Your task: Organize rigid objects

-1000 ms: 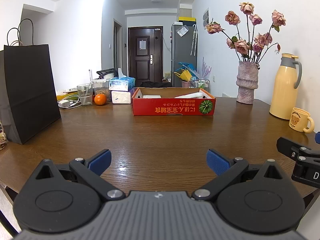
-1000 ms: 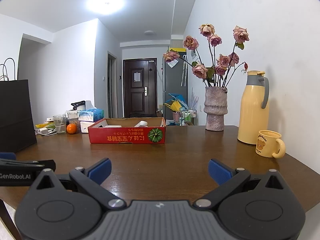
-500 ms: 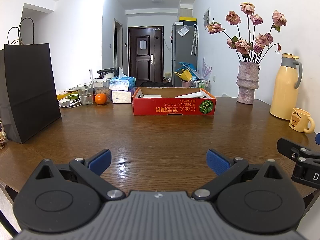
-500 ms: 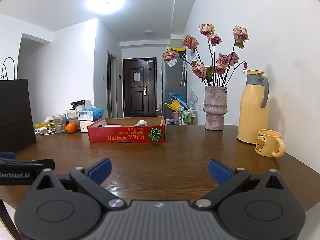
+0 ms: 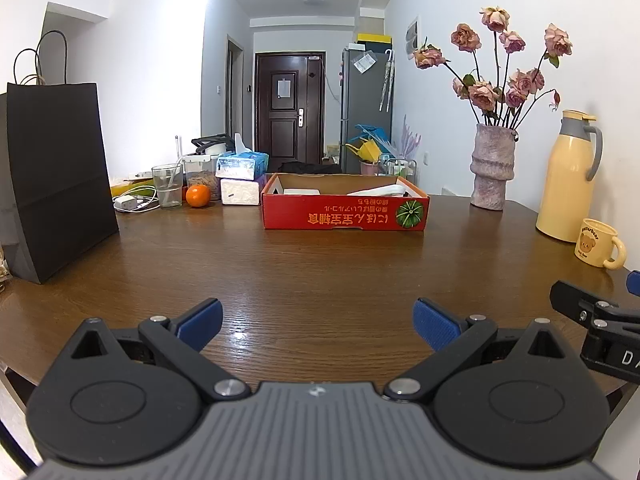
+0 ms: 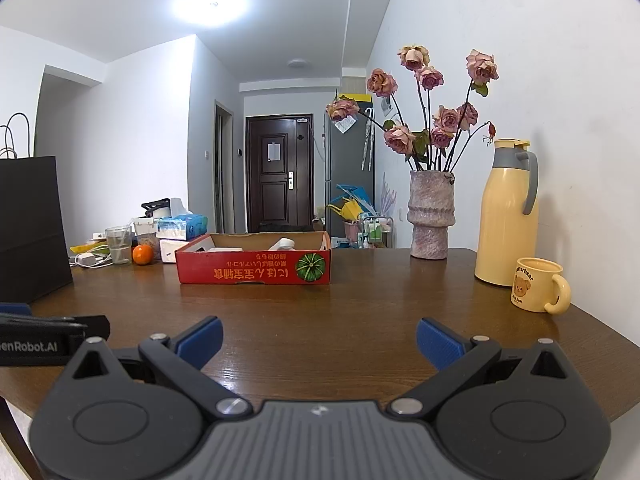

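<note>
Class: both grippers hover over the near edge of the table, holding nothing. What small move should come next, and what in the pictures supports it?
Probably ease the right gripper forward and to its right toward the yellow mug. Its jaws are wide open and empty, the mug stands loose near the table's right edge, closest to that side, and bare wood lies between them. The left gripper, also open, can wait.

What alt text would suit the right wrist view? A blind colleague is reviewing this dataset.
The open right gripper hovers empty over a brown wooden table, facing a red cardboard box. A yellow mug, yellow thermos and vase of roses stand right.
</note>
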Demonstrator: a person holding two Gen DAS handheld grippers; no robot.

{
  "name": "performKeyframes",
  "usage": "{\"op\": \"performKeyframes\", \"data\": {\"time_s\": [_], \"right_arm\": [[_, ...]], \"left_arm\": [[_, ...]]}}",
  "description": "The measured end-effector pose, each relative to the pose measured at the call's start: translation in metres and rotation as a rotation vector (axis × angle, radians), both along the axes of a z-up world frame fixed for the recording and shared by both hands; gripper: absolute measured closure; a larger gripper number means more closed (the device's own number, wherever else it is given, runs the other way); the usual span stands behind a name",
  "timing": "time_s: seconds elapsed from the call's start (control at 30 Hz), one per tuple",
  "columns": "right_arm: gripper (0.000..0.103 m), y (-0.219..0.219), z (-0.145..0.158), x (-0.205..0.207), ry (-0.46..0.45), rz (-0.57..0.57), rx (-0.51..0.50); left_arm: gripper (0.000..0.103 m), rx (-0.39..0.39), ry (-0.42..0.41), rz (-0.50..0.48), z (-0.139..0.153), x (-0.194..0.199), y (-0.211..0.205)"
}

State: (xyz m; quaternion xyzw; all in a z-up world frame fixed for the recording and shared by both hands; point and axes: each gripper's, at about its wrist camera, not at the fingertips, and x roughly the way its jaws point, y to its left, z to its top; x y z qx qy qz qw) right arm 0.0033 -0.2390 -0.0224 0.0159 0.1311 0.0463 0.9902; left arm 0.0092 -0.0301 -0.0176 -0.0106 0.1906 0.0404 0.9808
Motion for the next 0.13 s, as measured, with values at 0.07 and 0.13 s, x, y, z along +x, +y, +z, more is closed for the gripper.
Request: {"op": "performKeyframes", "data": {"time_s": [0.07, 0.13], "right_arm": [[0.0, 0.0, -0.0008, 0.0001, 0.001, 0.0, 0.0], [0.0, 0.0002, -0.0019, 0.0, 0.002, 0.001, -0.001]], "left_arm": [[0.0, -0.005, 0.0, -0.003, -0.0002, -0.0003, 0.0004], [0.0, -0.004, 0.001, -0.005, -0.0005, -0.0005, 0.0001]]}}
